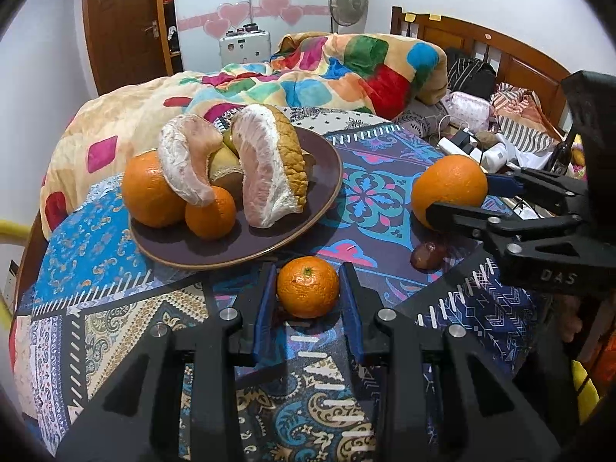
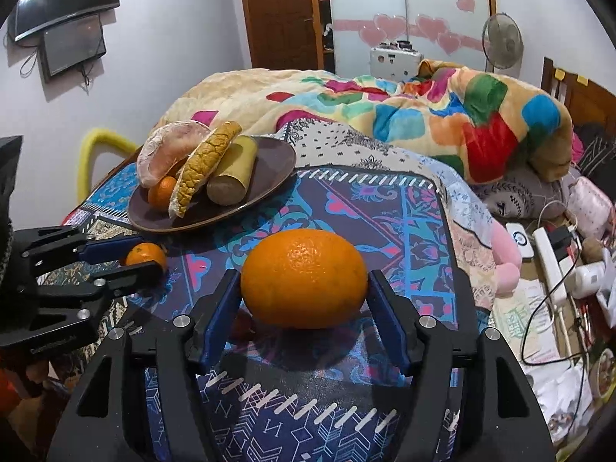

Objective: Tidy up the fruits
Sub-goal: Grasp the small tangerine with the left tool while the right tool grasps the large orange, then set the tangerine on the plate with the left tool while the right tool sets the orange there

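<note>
Both jaws stand released — left gripper (image 1: 308, 288) straddling the small tangerine (image 1: 308, 287), right gripper (image 2: 304, 296) straddling the large orange (image 2: 304, 277) — so an off-centre closure risks rolling either fruit across the patterned cloth (image 1: 365, 192).

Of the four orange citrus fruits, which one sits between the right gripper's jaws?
The large orange lying on the patterned cloth, off the plate. The small tangerine sits between the left gripper's jaws; the other two rest on the plate.

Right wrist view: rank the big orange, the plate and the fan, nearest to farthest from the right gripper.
1. Big orange, between the right gripper's open fingers.
2. Plate, ahead to the left on the patterned cloth.
3. Fan, far back on the right, by the wall.
</note>
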`<act>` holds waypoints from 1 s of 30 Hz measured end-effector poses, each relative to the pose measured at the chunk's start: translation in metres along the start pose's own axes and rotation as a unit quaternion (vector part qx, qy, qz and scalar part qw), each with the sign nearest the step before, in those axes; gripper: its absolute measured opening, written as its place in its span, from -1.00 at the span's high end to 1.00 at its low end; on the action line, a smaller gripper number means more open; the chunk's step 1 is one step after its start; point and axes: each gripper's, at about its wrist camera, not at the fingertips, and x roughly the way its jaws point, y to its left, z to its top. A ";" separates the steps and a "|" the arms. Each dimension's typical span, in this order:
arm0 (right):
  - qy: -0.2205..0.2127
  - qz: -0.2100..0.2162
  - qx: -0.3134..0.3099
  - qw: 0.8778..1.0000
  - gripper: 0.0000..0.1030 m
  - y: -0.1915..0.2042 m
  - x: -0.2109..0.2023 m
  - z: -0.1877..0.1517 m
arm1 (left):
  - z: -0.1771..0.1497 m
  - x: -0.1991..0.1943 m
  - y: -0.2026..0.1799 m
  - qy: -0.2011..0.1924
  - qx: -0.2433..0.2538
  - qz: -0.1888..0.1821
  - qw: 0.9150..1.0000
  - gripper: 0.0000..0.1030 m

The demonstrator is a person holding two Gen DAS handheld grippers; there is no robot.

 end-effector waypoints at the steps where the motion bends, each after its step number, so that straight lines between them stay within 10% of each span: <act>1: 0.000 0.002 0.003 1.000 -0.24 -0.001 0.001 0.000 | 0.000 -0.002 0.001 -0.003 -0.001 0.001 1.000 0.36; 30: -0.013 0.010 0.005 1.000 -0.17 0.017 0.051 0.087 | 0.022 0.004 0.099 -0.017 -0.066 0.068 0.995 0.36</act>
